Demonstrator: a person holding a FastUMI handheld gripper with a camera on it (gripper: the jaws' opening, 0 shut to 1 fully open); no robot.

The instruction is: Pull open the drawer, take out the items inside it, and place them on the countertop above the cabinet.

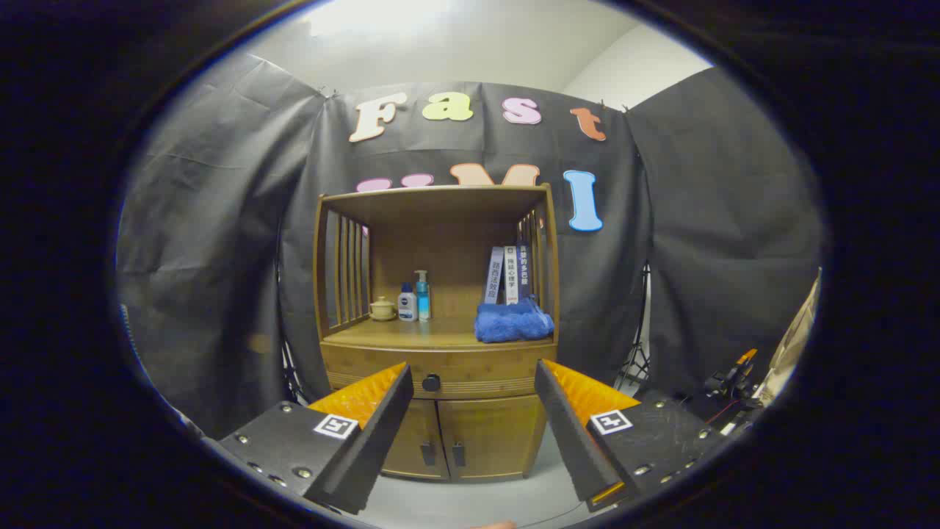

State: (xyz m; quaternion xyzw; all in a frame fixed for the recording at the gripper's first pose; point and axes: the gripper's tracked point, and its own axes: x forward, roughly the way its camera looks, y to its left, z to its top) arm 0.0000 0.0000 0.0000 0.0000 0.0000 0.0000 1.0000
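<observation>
Nearest the lens, the gripper (470, 411) has its two fingers (367, 426) spread wide apart with nothing between them, released and pointed at the front of a wooden cabinet (440, 345).

Straight ahead, at about twelve o'clock from the gap between the fingertips and well beyond them, sits the drawer (477, 371), a shallow wooden front running across the cabinet just under the countertop (411, 334). It is closed, so whatever lies inside cannot be seen. Its small dark round knob (431, 383) stands at roughly eleven o'clock from the midpoint between the fingers, closer to the left finger than to the right.

I judge the knob to be the one sensible place to take hold: rigid, small and probably smooth, so the fingers should close squarely across it or they may slide off. The drawer looks like light wood and should pull straight out without much force, provided the pull stays level.

On the countertop, a blue cloth (512, 322) lies at one o'clock with books (507, 275) upright behind it, and a small lidded pot (382, 308) and two bottles (415, 297) stand at eleven o'clock. The bare middle stretch seems the likeliest landing spot. Two cupboard doors (463, 437) sit below the drawer.
</observation>
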